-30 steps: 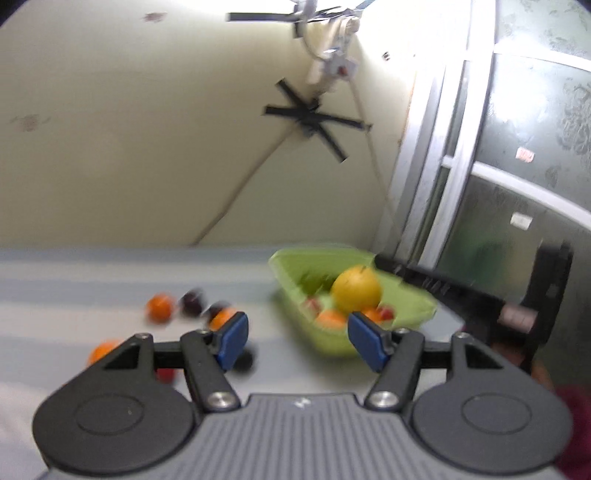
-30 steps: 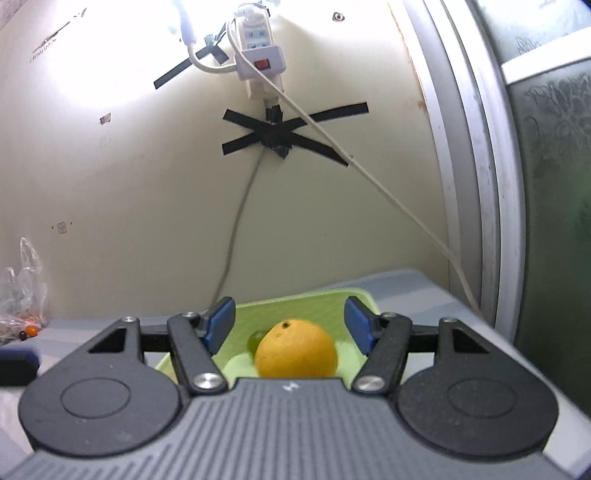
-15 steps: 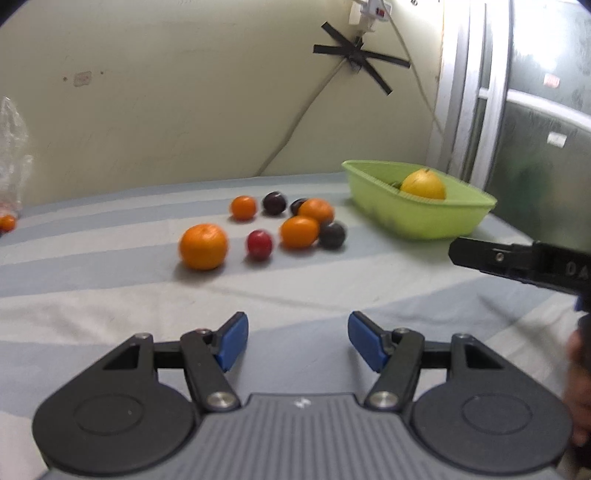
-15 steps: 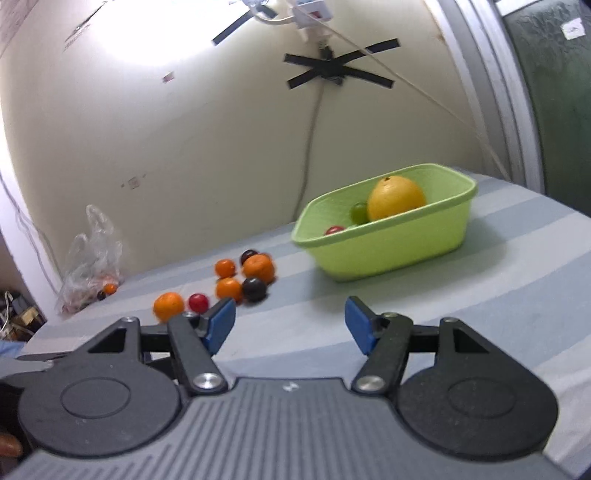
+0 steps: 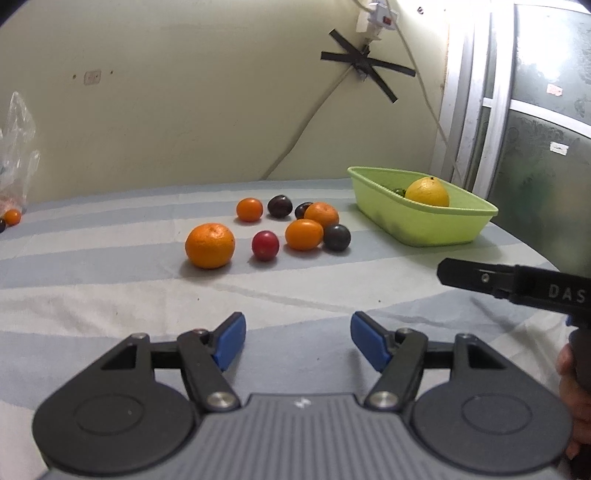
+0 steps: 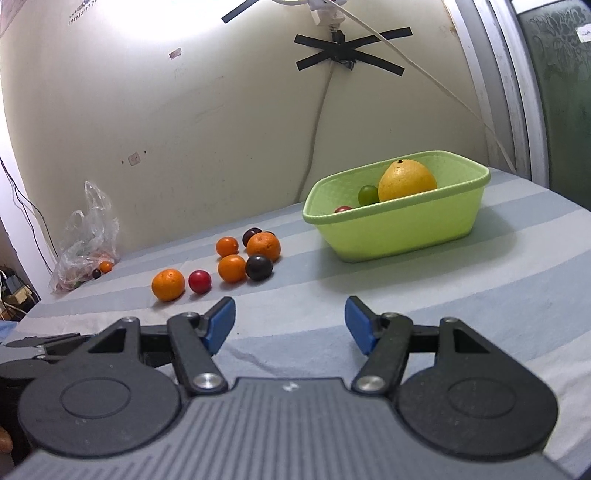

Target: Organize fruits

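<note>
A green basket (image 5: 439,229) (image 6: 399,229) stands at the far right of the striped cloth, holding a big yellow citrus (image 5: 427,191) (image 6: 407,180), a green fruit (image 6: 368,194) and a red one (image 6: 343,209). Left of it lies a loose cluster: a large orange (image 5: 209,245) (image 6: 168,284), a red plum (image 5: 265,245) (image 6: 200,281), smaller oranges (image 5: 304,234) (image 6: 232,268) and dark plums (image 5: 337,237) (image 6: 259,267). My left gripper (image 5: 297,341) hovers well short of the cluster, its jaws opening with nothing between them. My right gripper (image 6: 289,325) is open and empty too, its black finger (image 5: 480,277) showing in the left wrist view.
A clear plastic bag (image 6: 86,240) with more fruit sits by the wall at the far left, with a small orange (image 5: 12,217) beside it. A cable and power strip (image 5: 378,14) hang taped on the wall. A window frame (image 5: 476,110) borders the right side.
Both grippers pulled back from over the basket, so the whole cloth and fruit cluster came into view. Over the last half second neither has shifted noticeably.
</note>
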`<state>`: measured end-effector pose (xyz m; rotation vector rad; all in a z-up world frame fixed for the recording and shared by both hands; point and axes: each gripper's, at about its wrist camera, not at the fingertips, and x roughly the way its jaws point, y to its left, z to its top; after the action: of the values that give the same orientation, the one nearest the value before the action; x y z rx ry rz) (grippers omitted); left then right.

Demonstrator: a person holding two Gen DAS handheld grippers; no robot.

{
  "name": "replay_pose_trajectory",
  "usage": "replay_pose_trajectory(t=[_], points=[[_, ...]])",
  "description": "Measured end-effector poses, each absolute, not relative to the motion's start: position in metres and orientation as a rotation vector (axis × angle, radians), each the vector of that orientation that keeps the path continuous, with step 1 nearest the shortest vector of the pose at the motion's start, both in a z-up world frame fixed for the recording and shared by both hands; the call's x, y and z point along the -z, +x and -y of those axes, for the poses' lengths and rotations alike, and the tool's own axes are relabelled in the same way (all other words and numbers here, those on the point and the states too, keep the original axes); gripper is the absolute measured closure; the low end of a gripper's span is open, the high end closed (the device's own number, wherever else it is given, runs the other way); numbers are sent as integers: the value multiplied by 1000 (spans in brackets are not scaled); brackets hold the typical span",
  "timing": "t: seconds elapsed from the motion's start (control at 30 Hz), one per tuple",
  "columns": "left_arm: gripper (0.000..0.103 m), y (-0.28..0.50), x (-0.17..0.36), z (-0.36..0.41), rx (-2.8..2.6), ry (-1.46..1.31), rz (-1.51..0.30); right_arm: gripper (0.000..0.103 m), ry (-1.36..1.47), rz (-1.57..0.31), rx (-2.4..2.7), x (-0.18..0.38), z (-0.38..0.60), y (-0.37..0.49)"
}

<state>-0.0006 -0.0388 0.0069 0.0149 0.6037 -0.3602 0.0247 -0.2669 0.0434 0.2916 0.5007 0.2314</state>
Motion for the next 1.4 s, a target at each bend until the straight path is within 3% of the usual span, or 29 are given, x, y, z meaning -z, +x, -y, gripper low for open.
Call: replay_pose_trajectory(t=[0.9, 1.03, 1.4], points=[[30, 1, -6, 43, 322, 41, -611, 35, 297, -500, -256, -42, 271, 26], [21, 1, -7, 40, 295, 26, -607, 35, 295, -503, -255, -42, 270, 25], [10, -1, -9, 40, 282, 24, -589, 35, 293, -507, -251, -43, 268, 25]])
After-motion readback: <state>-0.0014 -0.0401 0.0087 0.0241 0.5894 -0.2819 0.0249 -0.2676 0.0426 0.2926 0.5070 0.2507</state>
